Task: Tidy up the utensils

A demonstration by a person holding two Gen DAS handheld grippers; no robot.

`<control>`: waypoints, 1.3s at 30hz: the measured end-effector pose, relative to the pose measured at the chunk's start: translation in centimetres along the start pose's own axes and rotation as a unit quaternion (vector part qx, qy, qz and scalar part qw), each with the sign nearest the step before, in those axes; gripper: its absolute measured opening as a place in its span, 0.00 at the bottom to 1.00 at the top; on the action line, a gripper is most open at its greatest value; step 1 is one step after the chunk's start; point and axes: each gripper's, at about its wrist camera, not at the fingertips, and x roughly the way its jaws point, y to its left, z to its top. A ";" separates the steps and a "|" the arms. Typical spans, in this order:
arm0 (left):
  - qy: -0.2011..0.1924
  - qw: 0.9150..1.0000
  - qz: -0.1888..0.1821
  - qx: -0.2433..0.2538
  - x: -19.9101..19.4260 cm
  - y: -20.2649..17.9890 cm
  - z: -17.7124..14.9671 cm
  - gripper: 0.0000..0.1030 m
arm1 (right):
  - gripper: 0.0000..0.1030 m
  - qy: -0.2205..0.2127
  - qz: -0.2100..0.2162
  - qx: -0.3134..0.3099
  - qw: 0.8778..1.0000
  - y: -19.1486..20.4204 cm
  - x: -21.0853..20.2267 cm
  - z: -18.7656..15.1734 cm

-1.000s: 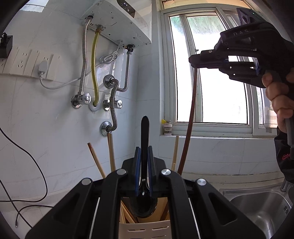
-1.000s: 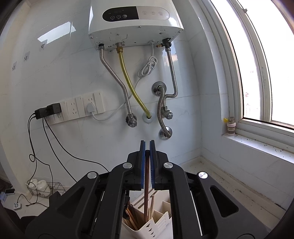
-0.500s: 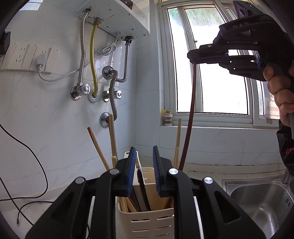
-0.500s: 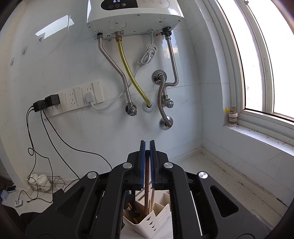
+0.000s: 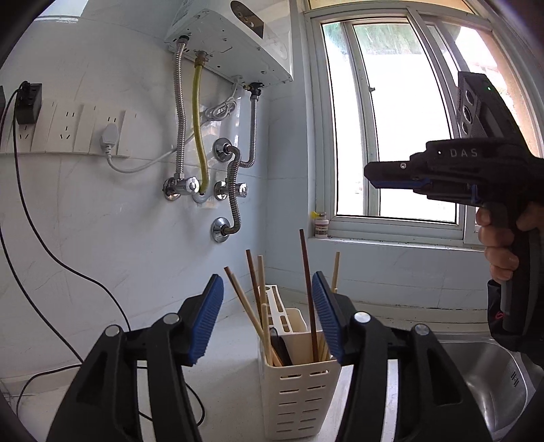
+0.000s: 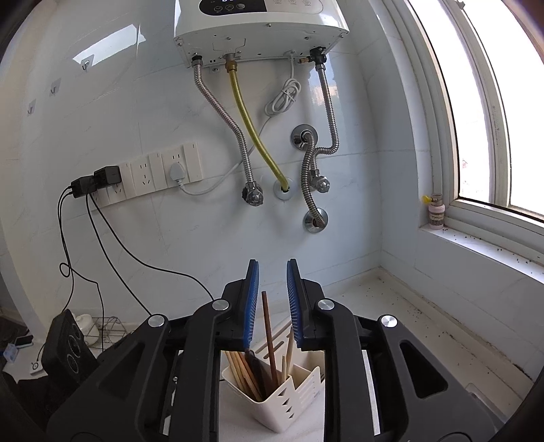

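Standing on counter: cream slotted utensil holder [image 5: 299,387], upright on the white countertop [image 5: 234,401], just left of the steel sink [image 5: 489,377].
Holder contents: several pale wooden chopsticks [image 5: 243,302] lean left in the front compartment; a dark brown chopstick [image 5: 307,289] stands nearly upright, taller than the rest; a black utensil [image 5: 280,346] sits low among them, its type hard to tell.
Holder from above: the right wrist view shows the same holder [image 6: 285,391] with the brown chopstick [image 6: 268,336] rising between the blue pads, touching neither.
Left gripper [image 5: 268,316]: jaws spread wide, nothing between them; the holder sits below and beyond the gap.
Right gripper [image 6: 272,299]: jaws parted, gripping nothing, poised above the holder; in the left wrist view it hangs [image 5: 384,176] high at the right, held by a hand [image 5: 499,241].
Back compartment: a flat slotted section [image 5: 277,306] rises behind the chopsticks.
Wall: white water heater [image 6: 258,27] with 3 hoses below, socket strip [image 6: 159,173] at left.
Sill: 1 small bottle [image 6: 436,210].
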 end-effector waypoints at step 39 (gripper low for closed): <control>0.181 0.980 0.076 -0.035 -1.1 1.6 -4.2 0.95 | 0.92 0.140 -0.052 -0.069 0.986 1.8 0.1 -13.1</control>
